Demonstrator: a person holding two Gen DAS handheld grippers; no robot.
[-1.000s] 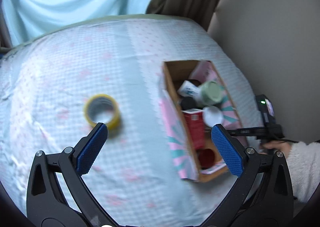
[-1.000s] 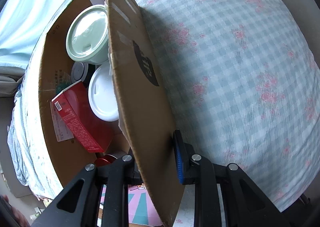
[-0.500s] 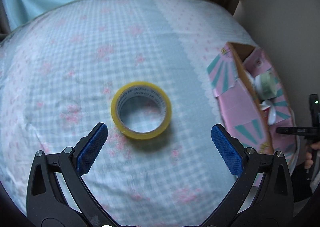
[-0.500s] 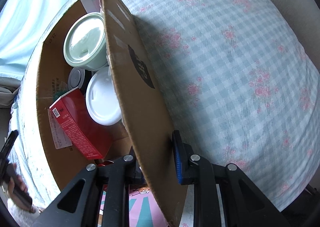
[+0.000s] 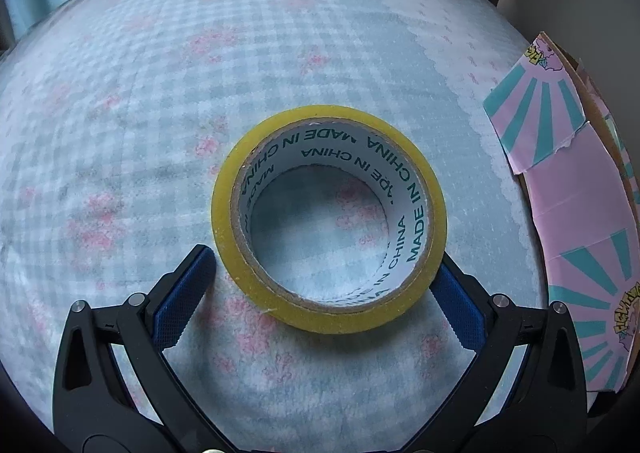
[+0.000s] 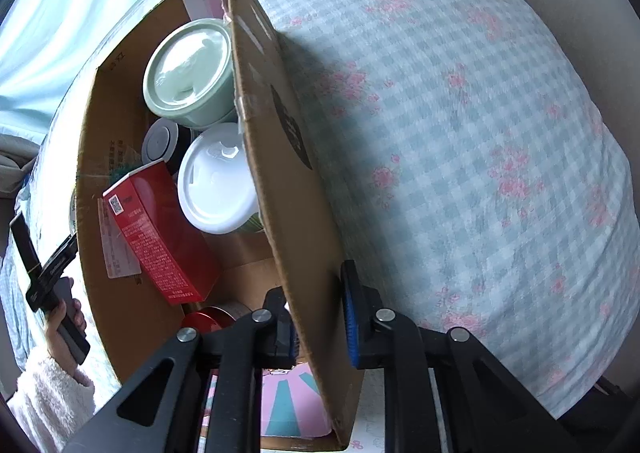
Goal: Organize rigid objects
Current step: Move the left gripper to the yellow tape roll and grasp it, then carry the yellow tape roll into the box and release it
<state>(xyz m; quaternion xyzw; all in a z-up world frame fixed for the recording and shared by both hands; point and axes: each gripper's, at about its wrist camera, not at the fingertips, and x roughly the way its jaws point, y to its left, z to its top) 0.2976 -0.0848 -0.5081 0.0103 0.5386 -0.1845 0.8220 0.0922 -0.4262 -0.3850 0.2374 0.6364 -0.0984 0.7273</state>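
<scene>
Left tool (image 5: 320, 285) lowered over tape roll (image 5: 328, 213), its fingers now flanking it, box (image 5: 576, 221) shifted rightward

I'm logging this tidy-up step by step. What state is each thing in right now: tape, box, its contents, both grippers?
Tape roll: lying flat on the bedspread, not gripped.
Left gripper: open, fingers either side of the roll.
Right gripper: shut on the box flap.
Cardboard box: open.
Green tub: lidded.
White tub: lidded.
Red carton: closed, leaning.
</scene>
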